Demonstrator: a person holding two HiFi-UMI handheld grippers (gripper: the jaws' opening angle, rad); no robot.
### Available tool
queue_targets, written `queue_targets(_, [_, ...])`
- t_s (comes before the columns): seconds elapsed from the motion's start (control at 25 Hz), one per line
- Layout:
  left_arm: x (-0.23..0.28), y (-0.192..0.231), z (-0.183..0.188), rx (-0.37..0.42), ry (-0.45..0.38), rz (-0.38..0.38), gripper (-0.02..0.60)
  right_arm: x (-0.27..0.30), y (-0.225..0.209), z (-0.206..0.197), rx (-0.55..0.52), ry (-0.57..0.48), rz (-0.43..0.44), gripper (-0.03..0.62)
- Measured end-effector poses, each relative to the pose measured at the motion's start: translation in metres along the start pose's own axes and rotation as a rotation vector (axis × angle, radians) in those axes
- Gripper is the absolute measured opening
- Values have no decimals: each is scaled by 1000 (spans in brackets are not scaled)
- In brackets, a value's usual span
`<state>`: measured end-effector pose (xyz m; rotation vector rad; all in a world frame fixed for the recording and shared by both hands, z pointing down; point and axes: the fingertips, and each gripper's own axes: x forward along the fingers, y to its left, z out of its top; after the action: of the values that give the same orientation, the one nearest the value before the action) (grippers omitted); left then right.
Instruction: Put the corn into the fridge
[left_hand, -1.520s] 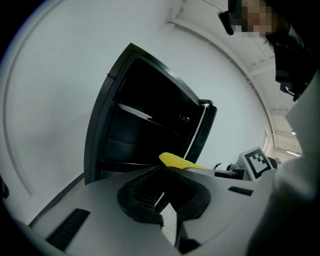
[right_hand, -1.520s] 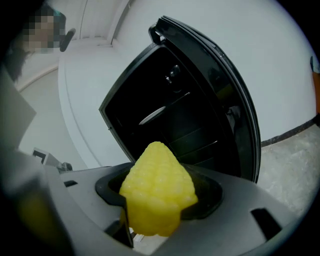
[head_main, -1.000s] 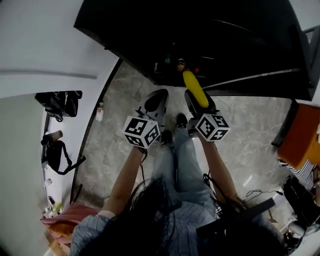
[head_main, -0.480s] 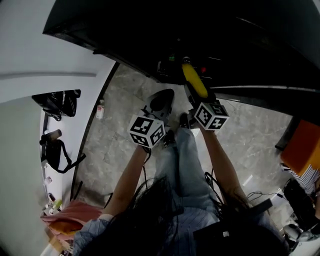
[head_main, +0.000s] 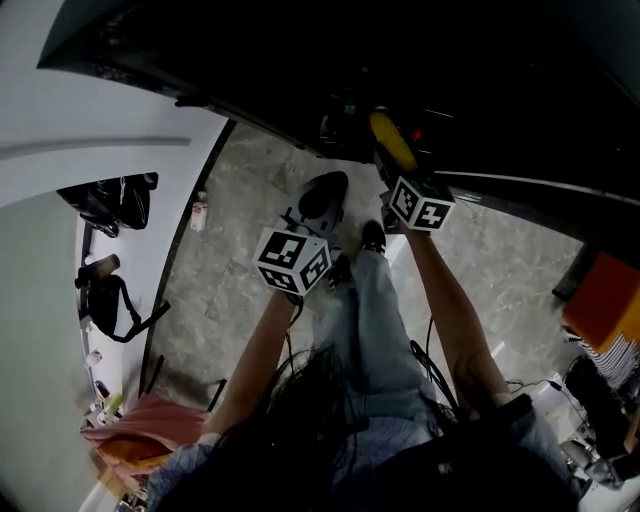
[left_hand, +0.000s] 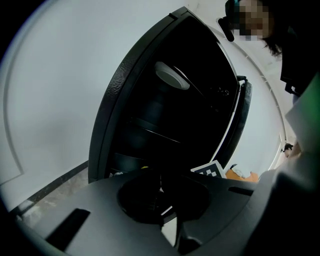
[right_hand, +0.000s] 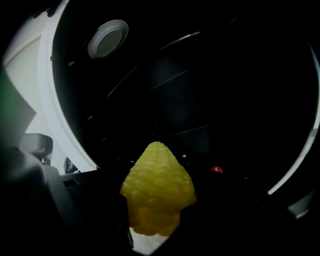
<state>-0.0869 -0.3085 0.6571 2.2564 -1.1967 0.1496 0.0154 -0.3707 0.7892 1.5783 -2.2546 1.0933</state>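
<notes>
Corn (head_main: 392, 140) is sitting pinched in the right claw (head_main: 397, 162), its tip poking into the open dark fridge (head_main: 480, 70). Left claw (head_main: 322, 198) is hanging closed, empty, outside above the floor (head_main: 230, 260).

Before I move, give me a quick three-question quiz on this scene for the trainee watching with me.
1. True or false: the corn lies loose inside the fridge, with no tool holding it.
2. Which tool grips the corn? A) left tool B) right tool C) neither
3. Fill in: the left tool's jaws are ____, with nothing between them.

Key
1. False. The corn is clamped in a tool, its tip pointing into the dark, open fridge.
2. B
3. together
</notes>
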Motion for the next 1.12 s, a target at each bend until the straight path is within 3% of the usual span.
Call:
queue_targets(0.6, [-2, 9, -1, 17, 15, -4, 9, 34, -25, -22, -109, 93, -66, 265])
queue_targets(1.12, [1, 4, -8, 4, 27, -12, 9, 57, -37, -6, -238, 149, -62, 265])
